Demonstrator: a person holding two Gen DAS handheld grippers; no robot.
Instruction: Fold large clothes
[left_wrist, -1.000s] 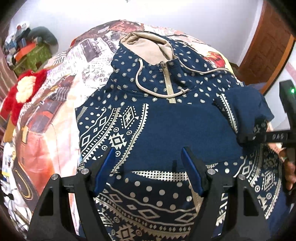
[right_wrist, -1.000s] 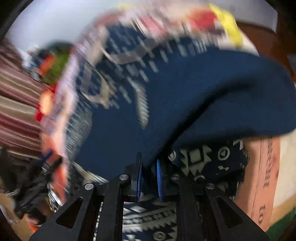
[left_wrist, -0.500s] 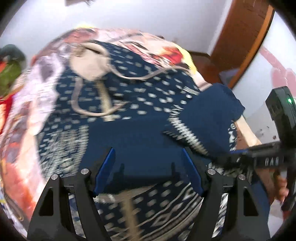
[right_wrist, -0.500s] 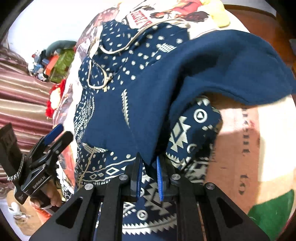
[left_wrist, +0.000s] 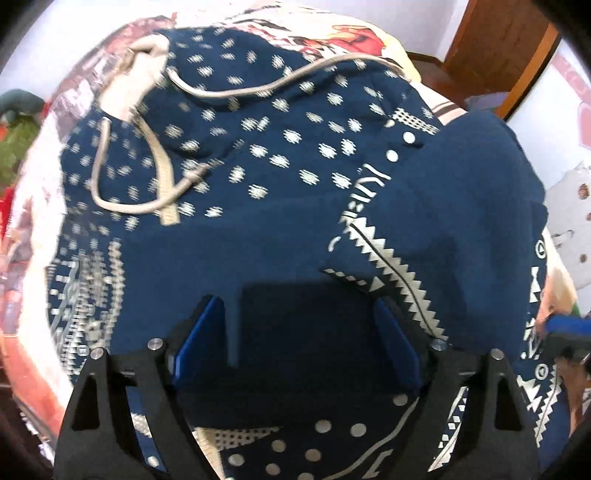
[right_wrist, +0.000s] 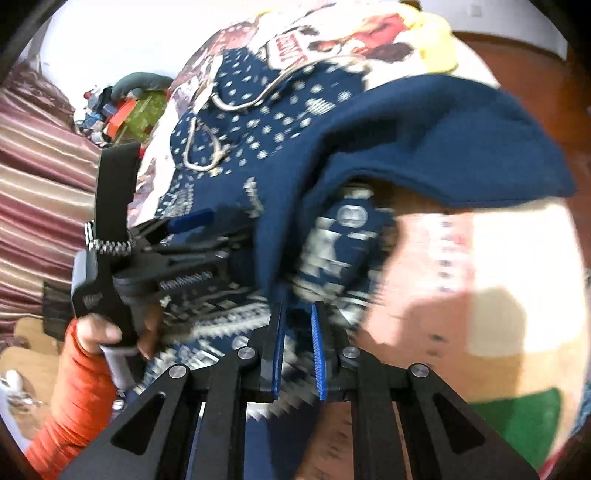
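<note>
A navy hoodie (left_wrist: 280, 229) with cream patterns and a drawstring lies on the bed. Its sleeve (left_wrist: 454, 221) is folded over the body. My left gripper (left_wrist: 297, 332) is open, low over the plain navy chest panel, jaws wide apart with cloth between but not pinched. My right gripper (right_wrist: 297, 334) has its jaws nearly together at the sleeve's lower edge (right_wrist: 280, 266); blur hides whether cloth is still pinched. The hoodie (right_wrist: 258, 122) and the left gripper (right_wrist: 192, 221) also show in the right wrist view.
The bed cover (right_wrist: 480, 258) has printed pictures and lies bare to the right of the hoodie. A pile of toys (right_wrist: 122, 107) sits at the far left. A wooden door (left_wrist: 495, 44) stands at the back right. Striped curtains (right_wrist: 44, 177) hang on the left.
My left gripper has moved forward and down onto the hoodie's chest. My right gripper has drawn back to the sleeve's lower edge, and its jaws have parted slightly.
</note>
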